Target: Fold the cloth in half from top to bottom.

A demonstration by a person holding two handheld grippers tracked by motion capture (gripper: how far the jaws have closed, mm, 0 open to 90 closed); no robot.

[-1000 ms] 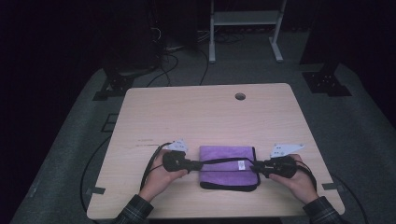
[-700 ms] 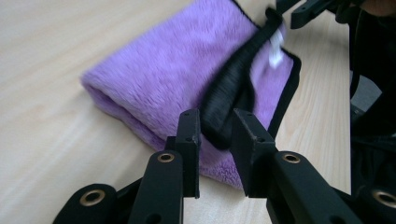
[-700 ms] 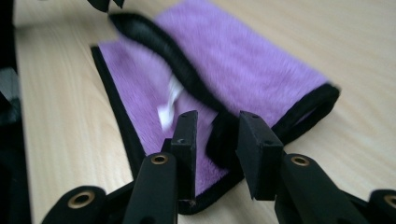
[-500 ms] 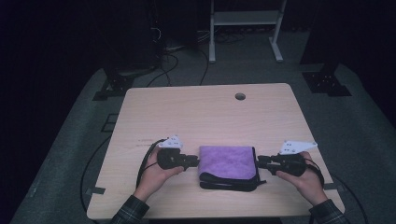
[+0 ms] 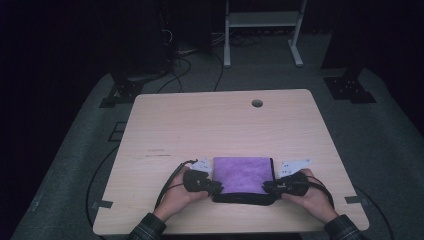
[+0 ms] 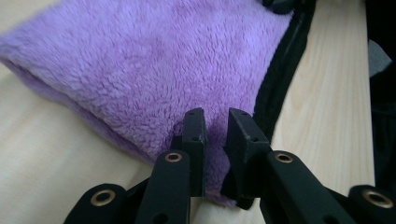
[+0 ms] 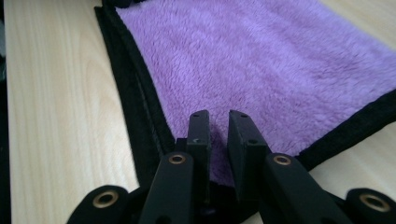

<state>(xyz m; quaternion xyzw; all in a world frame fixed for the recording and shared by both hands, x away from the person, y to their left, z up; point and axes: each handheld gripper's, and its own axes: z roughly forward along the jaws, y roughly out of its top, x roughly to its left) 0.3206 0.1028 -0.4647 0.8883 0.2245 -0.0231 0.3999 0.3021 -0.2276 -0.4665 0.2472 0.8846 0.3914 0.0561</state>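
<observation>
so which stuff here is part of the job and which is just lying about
In the job:
purple towel
left claw, nipping the towel's near corner
right claw, nipping the other near corner

Just there:
table
white frame on the floor

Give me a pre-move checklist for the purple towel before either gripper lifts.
1. Left gripper pinching a near corner of the purple towel: ok, cloth sits between narrowly parted jaws.
2. Right gripper pinching the other near corner: ok, pile and black edge trim sit between its jaws.
3. All folded layers caught in each grip: cannot tell.
4. Towel flat and square on the table: ok.
5. Free table surface beyond the towel: ok.
6. Cables away from the towel: ok on the left; the right cannot be told.
</observation>
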